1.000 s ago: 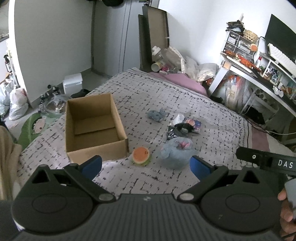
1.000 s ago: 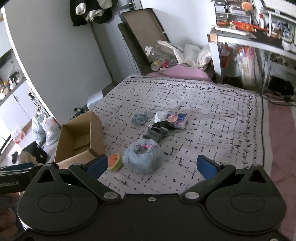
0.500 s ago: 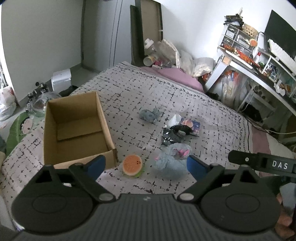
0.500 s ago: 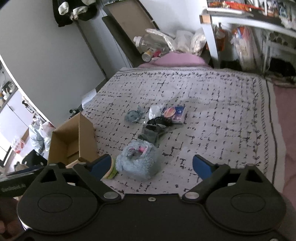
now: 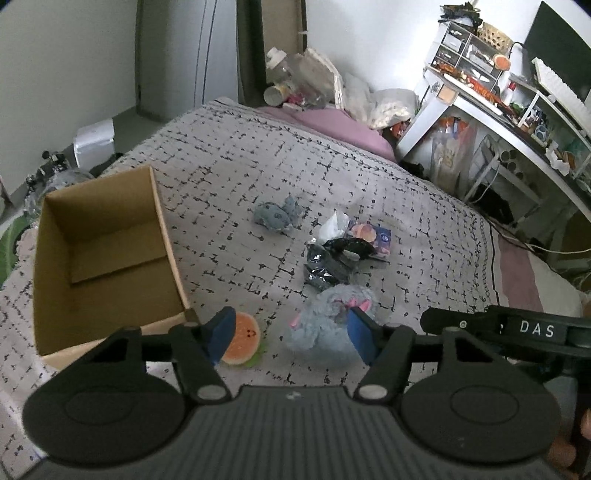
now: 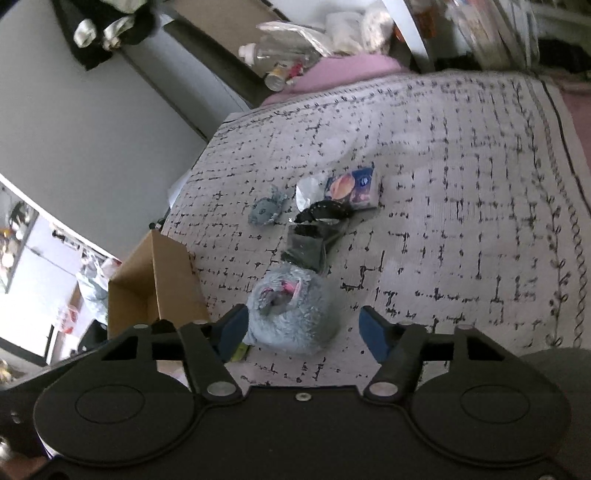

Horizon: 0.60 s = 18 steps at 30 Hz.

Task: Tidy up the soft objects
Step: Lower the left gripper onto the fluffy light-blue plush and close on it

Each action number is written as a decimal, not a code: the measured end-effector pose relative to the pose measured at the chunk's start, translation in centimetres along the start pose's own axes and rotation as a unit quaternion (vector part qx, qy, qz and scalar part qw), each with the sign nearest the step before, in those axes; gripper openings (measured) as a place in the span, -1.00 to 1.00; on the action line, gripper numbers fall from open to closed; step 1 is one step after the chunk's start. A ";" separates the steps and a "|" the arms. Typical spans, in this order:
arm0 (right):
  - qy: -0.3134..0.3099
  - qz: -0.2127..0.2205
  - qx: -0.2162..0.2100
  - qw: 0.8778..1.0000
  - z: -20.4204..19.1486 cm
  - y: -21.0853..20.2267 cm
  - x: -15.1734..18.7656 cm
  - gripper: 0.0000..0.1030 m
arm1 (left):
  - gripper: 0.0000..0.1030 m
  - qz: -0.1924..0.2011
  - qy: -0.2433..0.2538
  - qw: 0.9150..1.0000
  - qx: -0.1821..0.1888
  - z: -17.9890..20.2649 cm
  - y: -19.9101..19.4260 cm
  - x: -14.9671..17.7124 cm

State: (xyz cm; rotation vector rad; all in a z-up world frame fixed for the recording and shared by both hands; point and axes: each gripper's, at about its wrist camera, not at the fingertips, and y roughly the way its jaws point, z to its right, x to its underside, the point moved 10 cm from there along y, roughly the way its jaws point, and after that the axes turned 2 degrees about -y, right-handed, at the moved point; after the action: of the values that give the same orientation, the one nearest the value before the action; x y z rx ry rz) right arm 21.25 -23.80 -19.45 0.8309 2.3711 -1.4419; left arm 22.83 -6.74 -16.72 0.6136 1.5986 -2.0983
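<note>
Left gripper (image 5: 291,334): jaws spread wide, holding nothing; its blue pads sit low in the frame, one overlapping the watermelon toy (image 5: 242,334), the other overlapping the big plush (image 5: 325,325). Whether either pad touches its toy cannot be told.

Right gripper (image 6: 303,330): jaws likewise spread wide and empty, framing the big plush (image 6: 291,310) at lower centre. The left pad lies against the plush's edge in the picture; actual contact cannot be told.

Left view only: the full open interior of the box (image 5: 99,266) at left, the whole watermelon toy beside the box's near corner, and a cluttered desk (image 5: 517,122) at upper right. The right gripper's arm (image 5: 517,328), marked "DAS", crosses the lower right.

Right view only: dark clothes (image 6: 107,26) hanging at upper left; here the box (image 6: 162,284) shows just one corner.

Big plush: fluffy, grey-blue, rounded, with pink patches on top, lying on the bed (image 5: 240,173) between the watermelon toy and a pile of wrappers (image 5: 343,251). A small grey plush (image 5: 275,216) lies further up the bed, apart from the rest.
</note>
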 end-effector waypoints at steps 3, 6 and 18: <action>0.016 -0.002 -0.003 1.000 0.3 0.4 -0.1 0.17 | 0.24 -0.008 0.006 1.000 0.006 0.3 1.0 -0.2; 0.033 -0.004 -0.004 0.999 0.7 0.9 -0.3 0.15 | 0.19 -0.014 0.011 1.000 0.014 0.6 1.9 -0.5; 0.103 -0.030 -0.016 0.994 1.3 4.1 -0.1 0.00 | 0.01 -0.048 -0.007 0.998 0.036 0.9 5.7 -0.6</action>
State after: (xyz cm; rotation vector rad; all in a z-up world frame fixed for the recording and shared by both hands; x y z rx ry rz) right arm 23.68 -23.55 -23.06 0.9492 2.5837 -1.3983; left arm 26.54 -8.97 -20.57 0.5542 1.5793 -2.2349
